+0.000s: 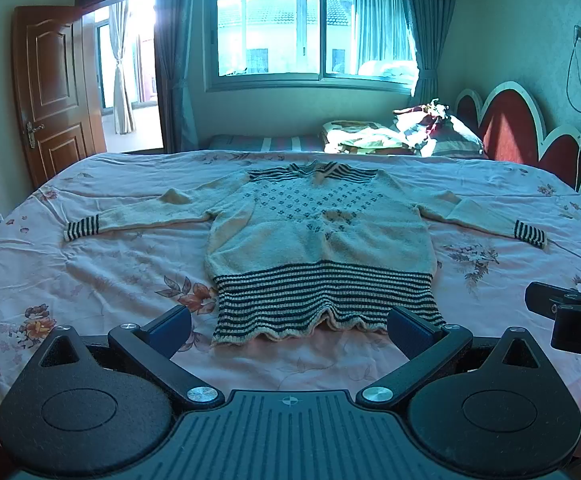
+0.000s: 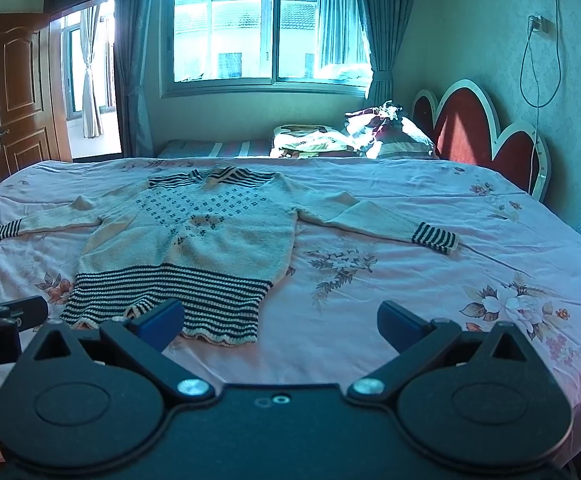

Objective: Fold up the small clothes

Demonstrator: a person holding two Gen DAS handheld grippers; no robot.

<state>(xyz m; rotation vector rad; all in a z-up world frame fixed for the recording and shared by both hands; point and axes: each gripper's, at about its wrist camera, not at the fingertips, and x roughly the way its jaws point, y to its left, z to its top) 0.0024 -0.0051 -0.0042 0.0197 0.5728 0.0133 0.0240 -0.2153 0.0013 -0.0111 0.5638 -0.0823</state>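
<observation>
Left gripper: matte black body, ribbed centre plate marked with a small crosshair. Two rounded black lobes with inset discs and triangular cutouts are seen. Black linkage arms are fixed by silver screws; blue pads are fitted on the fingertips. Right gripper: same black lobes, silver screws, blue pads, smooth centre plate with small holes. White lettering is partly visible on each housing in the other view.

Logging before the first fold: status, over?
Left gripper open, right gripper open, both empty. Sweater flat on bed, sleeves spread, unfolded. Nothing on it.
</observation>
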